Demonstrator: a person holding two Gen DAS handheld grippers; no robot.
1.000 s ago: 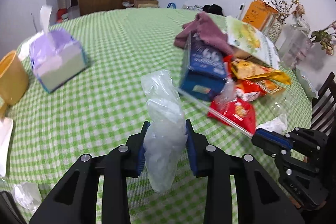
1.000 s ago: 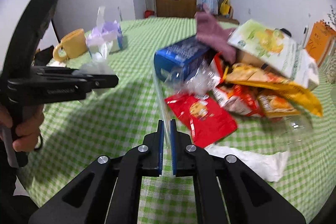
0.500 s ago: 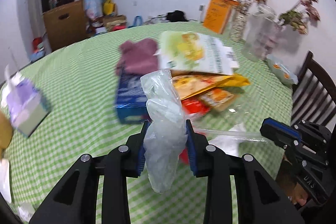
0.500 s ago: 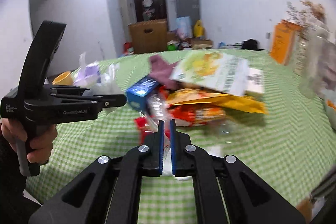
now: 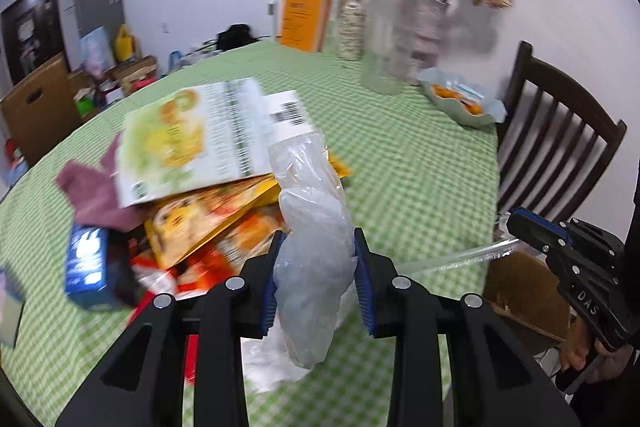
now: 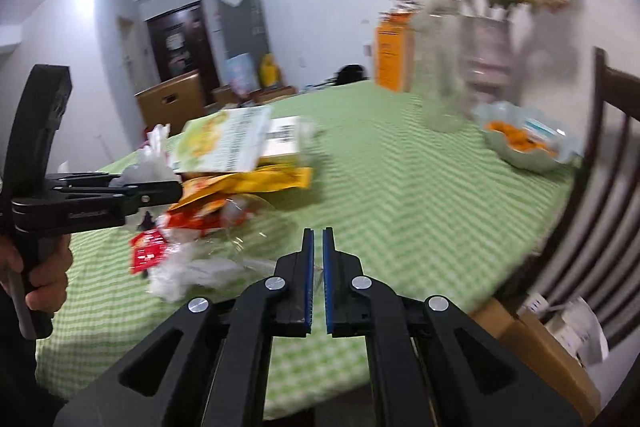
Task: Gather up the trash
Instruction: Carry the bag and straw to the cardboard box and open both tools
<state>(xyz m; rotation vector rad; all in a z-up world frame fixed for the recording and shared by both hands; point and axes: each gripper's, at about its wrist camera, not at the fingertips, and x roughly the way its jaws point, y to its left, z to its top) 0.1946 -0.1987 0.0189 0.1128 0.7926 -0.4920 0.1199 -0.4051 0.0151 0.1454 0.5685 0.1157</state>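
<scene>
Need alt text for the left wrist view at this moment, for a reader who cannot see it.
The left gripper is shut on a crumpled clear plastic bag above a green checked table. Left of it lies a pile of snack wrappers and a blue carton; at right, the right gripper pinches a thin clear strip.

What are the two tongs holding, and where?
Left tongs squeeze a crumpled clear plastic bag around its middle. Right tongs pinch one end of a thin clear strip.
</scene>
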